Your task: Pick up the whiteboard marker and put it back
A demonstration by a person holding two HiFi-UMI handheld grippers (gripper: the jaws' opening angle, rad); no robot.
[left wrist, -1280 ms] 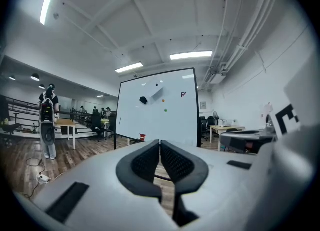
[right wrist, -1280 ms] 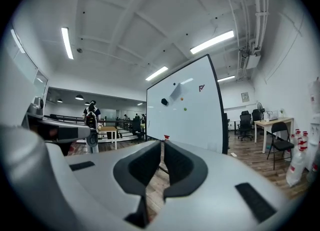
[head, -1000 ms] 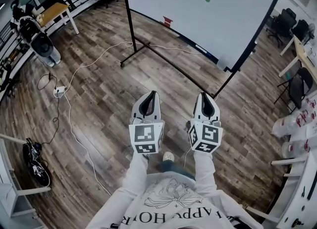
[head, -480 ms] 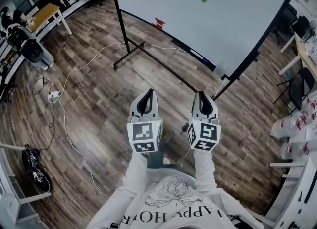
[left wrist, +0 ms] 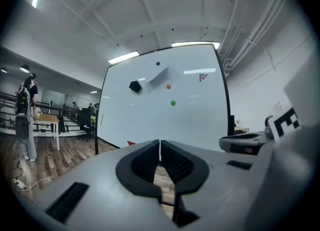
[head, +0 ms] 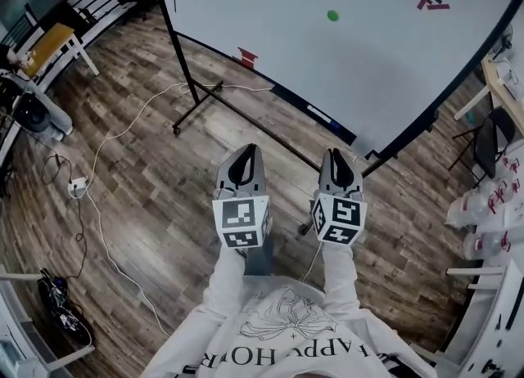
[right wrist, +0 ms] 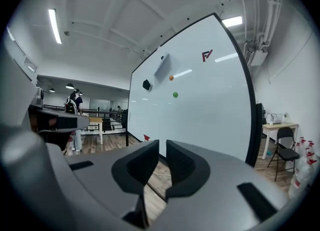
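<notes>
Your left gripper (head: 245,152) is closed and empty, your right gripper (head: 339,157) empty with jaws opening, so pinch mid-barrel the likely light, stiff, slick whiteboard marker (head: 321,114), apparently the slim dark stick on the large white whiteboard's (head: 368,49) bottom ledge.

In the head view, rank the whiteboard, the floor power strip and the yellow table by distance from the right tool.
From the right tool, its jaws opening with nothing between them:
1. The whiteboard, straight ahead.
2. The power strip, on the floor far left.
3. The yellow table, upper left, behind the strip.
</notes>
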